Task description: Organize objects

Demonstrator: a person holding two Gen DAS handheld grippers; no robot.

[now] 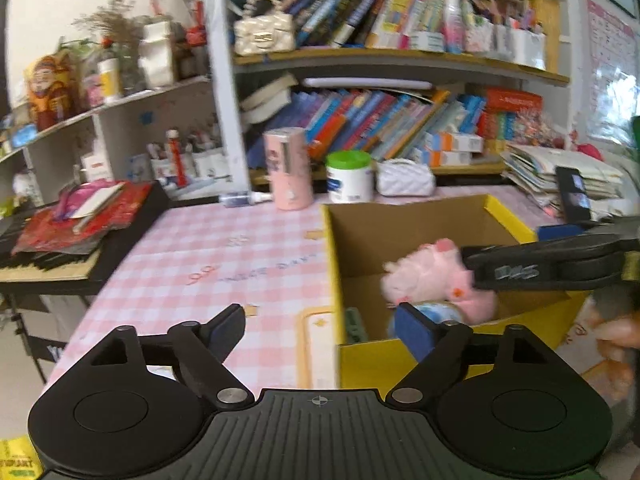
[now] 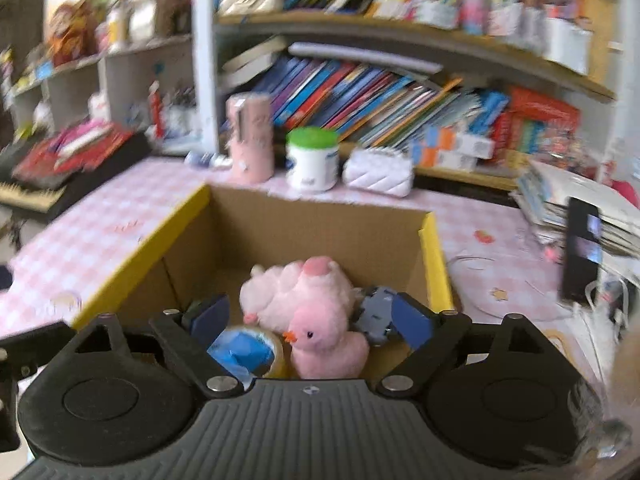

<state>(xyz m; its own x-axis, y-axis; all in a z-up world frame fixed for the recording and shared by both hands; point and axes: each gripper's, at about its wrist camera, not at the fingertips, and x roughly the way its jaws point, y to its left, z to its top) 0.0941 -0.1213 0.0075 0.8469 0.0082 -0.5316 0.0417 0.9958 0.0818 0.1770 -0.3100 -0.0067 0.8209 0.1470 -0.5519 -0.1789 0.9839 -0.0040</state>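
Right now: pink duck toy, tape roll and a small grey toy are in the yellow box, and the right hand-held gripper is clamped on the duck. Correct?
Not quite. The right hand-held gripper is open, its pads clear of the pink duck toy; the right wrist view shows this. The rest holds: duck, tape roll and small grey toy are in the yellow box.

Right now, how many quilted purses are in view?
2: a cream purse on the upper bookshelf, and a white purse on the table behind the box. Clutter may hide others.
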